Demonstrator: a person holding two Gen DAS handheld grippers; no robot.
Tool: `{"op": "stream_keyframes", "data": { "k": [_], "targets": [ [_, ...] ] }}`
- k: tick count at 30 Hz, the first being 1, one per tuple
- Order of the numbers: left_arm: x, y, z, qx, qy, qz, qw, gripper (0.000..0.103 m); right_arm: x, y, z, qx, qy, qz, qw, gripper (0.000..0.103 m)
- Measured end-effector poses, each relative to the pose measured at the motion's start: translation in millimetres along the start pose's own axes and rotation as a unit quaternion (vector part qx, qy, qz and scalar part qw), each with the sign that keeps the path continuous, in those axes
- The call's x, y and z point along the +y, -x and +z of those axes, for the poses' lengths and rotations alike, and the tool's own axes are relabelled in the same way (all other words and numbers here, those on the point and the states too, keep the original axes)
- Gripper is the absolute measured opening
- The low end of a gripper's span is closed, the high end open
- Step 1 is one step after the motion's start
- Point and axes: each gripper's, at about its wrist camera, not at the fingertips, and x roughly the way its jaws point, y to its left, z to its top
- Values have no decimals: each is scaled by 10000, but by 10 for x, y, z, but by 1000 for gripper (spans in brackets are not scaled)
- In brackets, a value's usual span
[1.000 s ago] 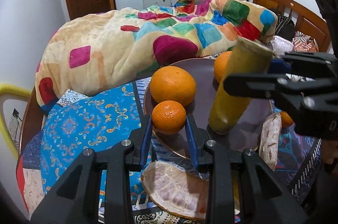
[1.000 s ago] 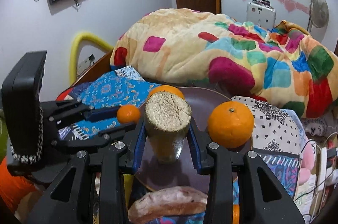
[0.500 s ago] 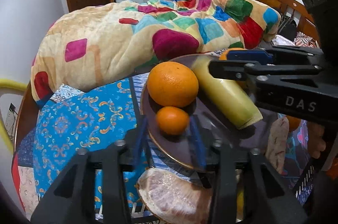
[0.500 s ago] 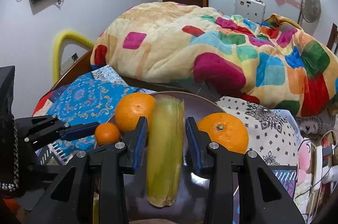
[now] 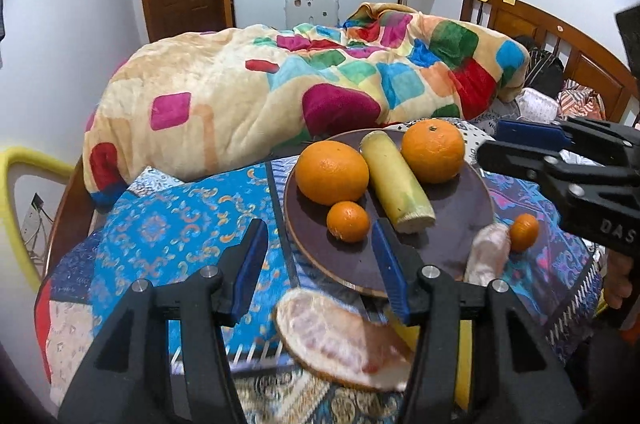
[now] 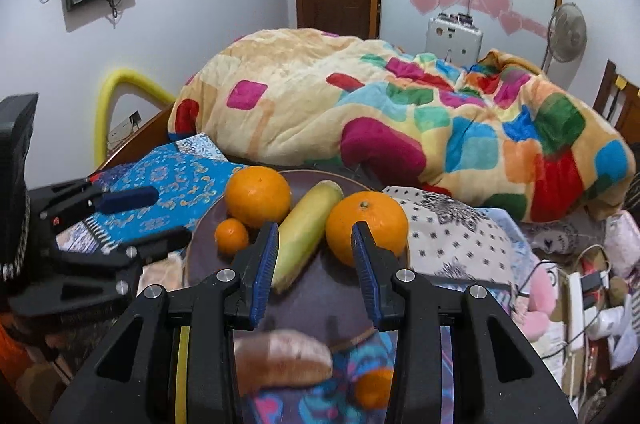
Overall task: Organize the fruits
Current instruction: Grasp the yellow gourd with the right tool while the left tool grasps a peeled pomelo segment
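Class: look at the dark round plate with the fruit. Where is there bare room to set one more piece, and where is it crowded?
Free: the plate's near part, between the small orange and the right rim, in front of the corn cob's cut end. Crowded: the far half, where two big oranges flank the cob.

My left tool (image 5: 318,258), lower centre of its frame: jaws have just been opening, nothing between the pads. My right tool (image 6: 314,266), lower centre: jaws apart, gripping nothing. Both tilt downward.
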Motion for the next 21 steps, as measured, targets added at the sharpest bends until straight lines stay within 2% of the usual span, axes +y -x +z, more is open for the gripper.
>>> {"op": "stream_keyframes", "data": {
  "k": [7, 10, 20, 21],
  "targets": [
    [31, 327, -209, -32, 59, 67, 10000, 56, 218, 312, -175, -131, 72, 143, 9998, 36],
    [54, 425, -343, 14, 39, 120, 9999, 57, 332, 345, -269, -135, 140, 162, 9997, 42],
    [117, 517, -678, 158, -32, 246, 9996, 59, 576, -24, -534, 335, 98, 407, 9986, 43],
    [127, 511, -697, 172, -34, 263, 9995, 59, 601, -37, -539, 284, 141, 362, 9988, 44]
  ]
}}
